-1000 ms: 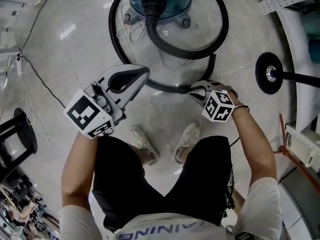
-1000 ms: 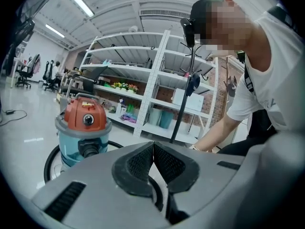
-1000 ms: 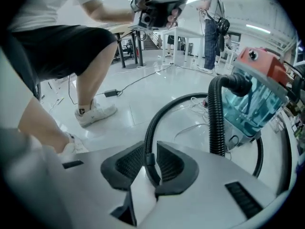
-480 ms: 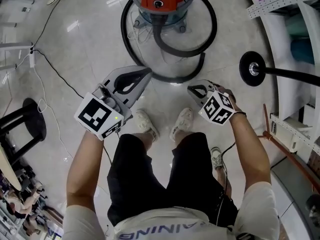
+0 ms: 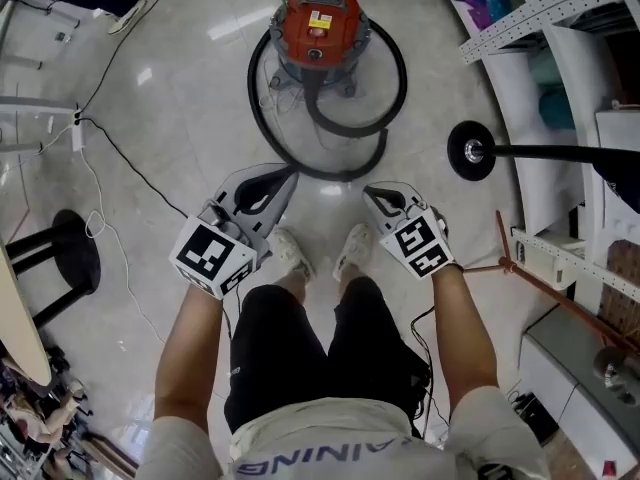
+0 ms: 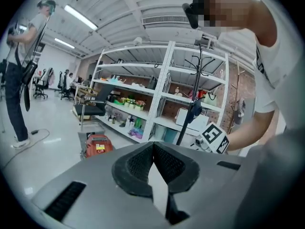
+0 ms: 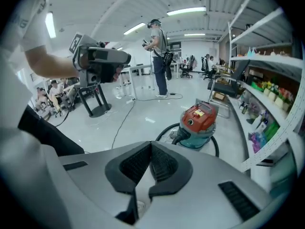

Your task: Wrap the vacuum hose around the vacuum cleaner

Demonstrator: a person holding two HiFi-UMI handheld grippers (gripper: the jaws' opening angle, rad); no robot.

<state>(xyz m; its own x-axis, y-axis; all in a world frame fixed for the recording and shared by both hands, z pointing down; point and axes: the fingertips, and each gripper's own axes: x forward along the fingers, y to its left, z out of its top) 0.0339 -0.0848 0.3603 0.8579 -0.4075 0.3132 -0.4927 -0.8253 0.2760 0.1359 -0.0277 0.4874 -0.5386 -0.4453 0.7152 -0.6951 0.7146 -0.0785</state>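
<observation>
The vacuum cleaner point(image 5: 320, 23), with a red top and a teal body, stands on the pale floor ahead of my feet; it also shows in the left gripper view point(image 6: 97, 146) and the right gripper view point(image 7: 200, 118). Its black hose point(image 5: 262, 118) lies in loops on the floor around the body, and part of a loop shows beside the base point(image 7: 164, 130). My left gripper point(image 5: 290, 173) point(image 6: 152, 146) is shut and empty, held high above the floor. My right gripper point(image 5: 368, 193) point(image 7: 151, 144) is shut too, with nothing between its pads, well clear of the hose.
A black round base with a pole point(image 5: 470, 150) stands to the right of the vacuum. White shelving point(image 5: 560, 8) runs along the right. A black stool point(image 5: 70, 253) and thin cables point(image 5: 120, 153) lie at the left. Another person point(image 7: 159, 56) stands far off.
Both grippers have risen well away from the floor, so the vacuum looks smaller and farther. The right gripper was down at the hose a second ago; it is now up and empty.
</observation>
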